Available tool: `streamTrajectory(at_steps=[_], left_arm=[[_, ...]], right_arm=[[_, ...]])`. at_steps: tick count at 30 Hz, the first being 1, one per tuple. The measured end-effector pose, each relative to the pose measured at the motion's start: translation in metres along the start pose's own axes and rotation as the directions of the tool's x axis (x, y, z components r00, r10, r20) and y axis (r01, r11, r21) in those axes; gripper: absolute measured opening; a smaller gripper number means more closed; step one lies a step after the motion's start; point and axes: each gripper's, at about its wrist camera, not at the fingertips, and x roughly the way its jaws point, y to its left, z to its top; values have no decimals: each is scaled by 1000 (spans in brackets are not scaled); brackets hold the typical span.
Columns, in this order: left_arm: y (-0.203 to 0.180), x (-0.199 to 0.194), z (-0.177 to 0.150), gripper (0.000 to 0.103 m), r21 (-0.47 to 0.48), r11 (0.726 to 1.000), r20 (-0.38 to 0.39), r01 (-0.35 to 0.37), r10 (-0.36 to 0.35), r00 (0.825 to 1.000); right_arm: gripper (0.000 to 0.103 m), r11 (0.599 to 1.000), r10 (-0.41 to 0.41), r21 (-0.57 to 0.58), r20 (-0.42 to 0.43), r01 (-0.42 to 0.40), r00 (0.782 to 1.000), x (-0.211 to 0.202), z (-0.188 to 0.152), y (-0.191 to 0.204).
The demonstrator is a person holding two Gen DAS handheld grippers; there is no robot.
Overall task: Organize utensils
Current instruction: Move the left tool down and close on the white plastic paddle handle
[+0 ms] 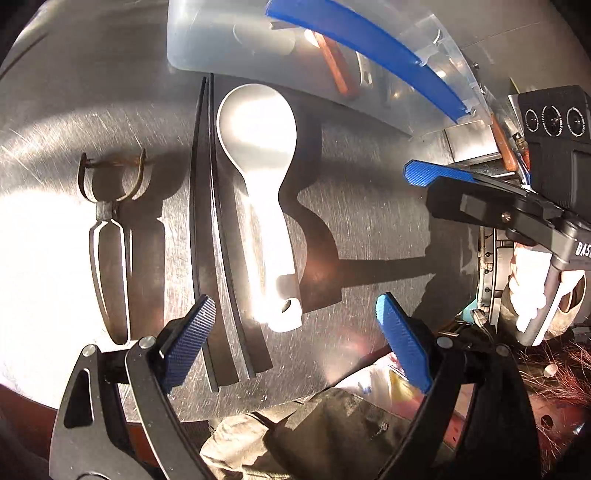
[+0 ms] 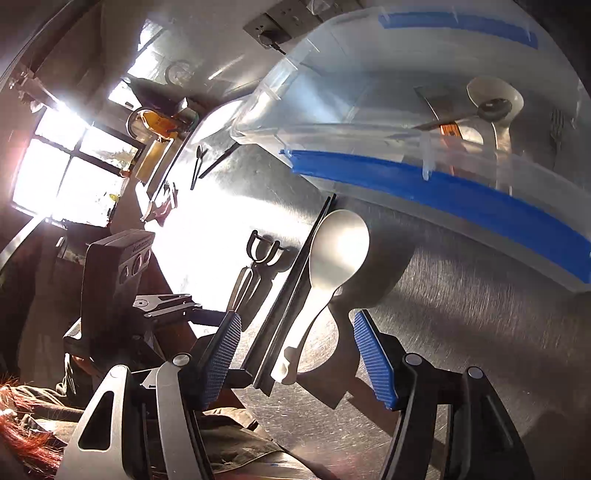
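Note:
A white rice paddle [image 1: 258, 184] lies on the steel table [image 1: 369, 221], bowl toward a clear plastic bin [image 1: 240, 40] with blue tape. Black chopsticks [image 1: 207, 221] lie along its left side, and a metal peeler [image 1: 109, 229] lies further left. My left gripper [image 1: 295, 336] is open just above the paddle's handle end. My right gripper [image 2: 299, 354] is open over the same handle end [image 2: 288, 365]; it also shows at the right of the left wrist view [image 1: 421, 175]. The paddle [image 2: 332, 254], chopsticks [image 2: 291, 291] and peeler [image 2: 255, 273] lie ahead. The bin [image 2: 461, 110] holds several utensils.
The table's near edge [image 1: 258, 402] runs just below the left gripper, with the person's clothing under it. More small utensils [image 2: 197, 162] lie at the table's far end near a bright window [image 2: 66, 155]. A wall socket [image 2: 269, 27] sits behind the bin.

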Motion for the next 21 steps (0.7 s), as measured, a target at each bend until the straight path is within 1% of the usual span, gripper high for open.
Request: streamTrajectory(at_steps=[1, 3, 4, 6, 7, 9, 12, 14, 17, 18, 19, 21], left_arm=[[0, 4, -2, 85, 0, 1000, 6, 9, -9, 1000], [-1, 9, -5, 85, 0, 1000, 24, 29, -29, 999], [-3, 12, -5, 85, 5, 1000, 26, 26, -26, 999], [-10, 16, -5, 85, 26, 999, 34, -21, 20, 999], [-15, 19, -4, 85, 44, 998, 37, -53, 51, 998], [-26, 22, -2, 85, 89, 993, 42, -84, 81, 996], [-37, 26, 4, 85, 132, 986, 50, -106, 100, 994], [-37, 33, 10, 84, 132, 985, 40, -114, 110, 993], [-33, 51, 17, 68, 121, 983, -1, -140, 141, 990], [-33, 52, 18, 63, 122, 983, 5, -139, 139, 990], [-33, 52, 19, 56, 128, 981, 11, -143, 143, 990], [-31, 56, 22, 26, 120, 980, -16, -161, 164, 986]], right_arm=[[61, 999, 8, 43, 0, -8, 1000, 9, -4, -10], [61, 992, 35, 119, 13, -36, 999, 21, -4, -24], [61, 988, 42, 149, 21, -44, 999, 25, -5, -29], [61, 982, 41, 185, 30, -46, 999, 30, -6, -33], [61, 981, 28, 190, 35, -34, 999, 31, -7, -32], [61, 982, 7, 187, 41, -14, 999, 33, -7, -30], [61, 980, 6, 200, 58, -18, 998, 31, -9, -34], [61, 977, 1, 211, 71, -16, 997, 23, -10, -42], [61, 974, -2, 224, 86, -17, 996, 15, -12, -51], [61, 974, -4, 227, 90, -16, 996, 14, -13, -54], [61, 973, -5, 230, 96, -18, 995, 11, -15, -57], [61, 971, 2, 237, 104, -27, 995, 7, -17, -63]])
